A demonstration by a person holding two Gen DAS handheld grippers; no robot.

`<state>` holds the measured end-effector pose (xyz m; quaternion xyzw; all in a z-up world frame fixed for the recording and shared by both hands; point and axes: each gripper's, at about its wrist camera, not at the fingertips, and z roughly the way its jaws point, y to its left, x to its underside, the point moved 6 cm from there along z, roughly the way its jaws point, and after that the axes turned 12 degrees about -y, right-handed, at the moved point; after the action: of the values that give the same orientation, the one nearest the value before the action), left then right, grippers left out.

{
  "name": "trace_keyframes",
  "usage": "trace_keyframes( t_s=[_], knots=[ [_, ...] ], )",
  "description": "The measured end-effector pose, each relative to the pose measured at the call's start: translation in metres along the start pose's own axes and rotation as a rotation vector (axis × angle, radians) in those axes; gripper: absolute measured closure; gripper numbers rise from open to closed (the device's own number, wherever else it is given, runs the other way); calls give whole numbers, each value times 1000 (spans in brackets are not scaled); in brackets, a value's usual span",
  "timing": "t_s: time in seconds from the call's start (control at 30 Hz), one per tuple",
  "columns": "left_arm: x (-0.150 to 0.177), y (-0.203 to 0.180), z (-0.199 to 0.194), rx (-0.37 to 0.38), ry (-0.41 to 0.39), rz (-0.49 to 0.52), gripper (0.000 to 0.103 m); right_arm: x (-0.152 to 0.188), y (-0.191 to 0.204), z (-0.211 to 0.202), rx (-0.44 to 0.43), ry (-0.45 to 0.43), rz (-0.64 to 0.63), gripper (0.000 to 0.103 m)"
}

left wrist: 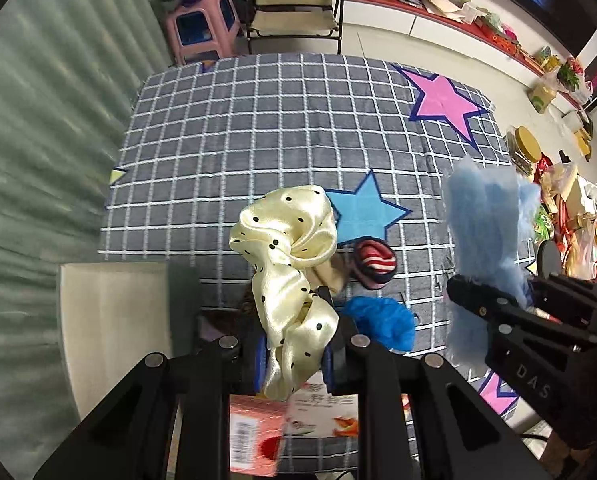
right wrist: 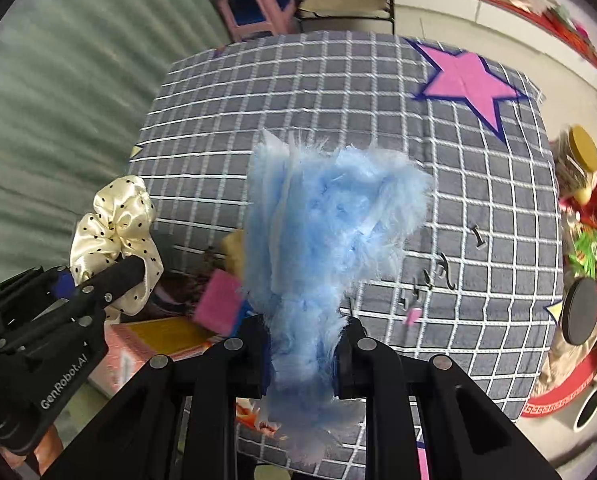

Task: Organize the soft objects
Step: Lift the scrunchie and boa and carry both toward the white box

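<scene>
My left gripper [left wrist: 294, 354] is shut on a cream satin scrunchie with black dots [left wrist: 288, 256] and holds it above the near edge of the checked cloth [left wrist: 258, 128]. My right gripper [right wrist: 300, 356] is shut on a fluffy light-blue cloth [right wrist: 322, 224], held up over the cloth. In the left wrist view the right gripper [left wrist: 490, 300] and light-blue cloth [left wrist: 486, 216] show at the right. In the right wrist view the left gripper [right wrist: 138, 268] and scrunchie [right wrist: 114, 224] show at the left. A red-striped soft item [left wrist: 374, 264] and a bright blue fluffy piece [left wrist: 382, 320] lie below.
A pink printed box [left wrist: 254, 436] sits under my left gripper, also in the right wrist view [right wrist: 150, 340]. A pink sponge-like block [right wrist: 218, 304] lies beside it. A white pad [left wrist: 114, 320] lies at left. A pink stool [left wrist: 202, 28] and chair [left wrist: 294, 0] stand behind; clutter [left wrist: 570, 208] fills the right floor.
</scene>
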<state>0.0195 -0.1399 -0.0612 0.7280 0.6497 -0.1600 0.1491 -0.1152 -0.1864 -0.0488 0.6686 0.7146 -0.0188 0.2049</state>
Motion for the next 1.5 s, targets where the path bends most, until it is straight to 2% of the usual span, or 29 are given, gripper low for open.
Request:
trace_keyframes(
  t_s=[0.23, 0.57, 1.07, 1.5],
  knots=[
    [-9, 31, -25, 27, -60, 55, 80, -10, 33, -13, 17, -51, 43, 81],
    [11, 56, -44, 93, -86, 70, 80, 5, 55, -32, 79, -84, 104, 81],
    [36, 57, -64, 150, -126, 138, 80, 31, 68, -54, 123, -100, 146, 81],
    [62, 54, -71, 179, -120, 163, 80, 53, 76, -59, 159, -80, 162, 81]
  ],
)
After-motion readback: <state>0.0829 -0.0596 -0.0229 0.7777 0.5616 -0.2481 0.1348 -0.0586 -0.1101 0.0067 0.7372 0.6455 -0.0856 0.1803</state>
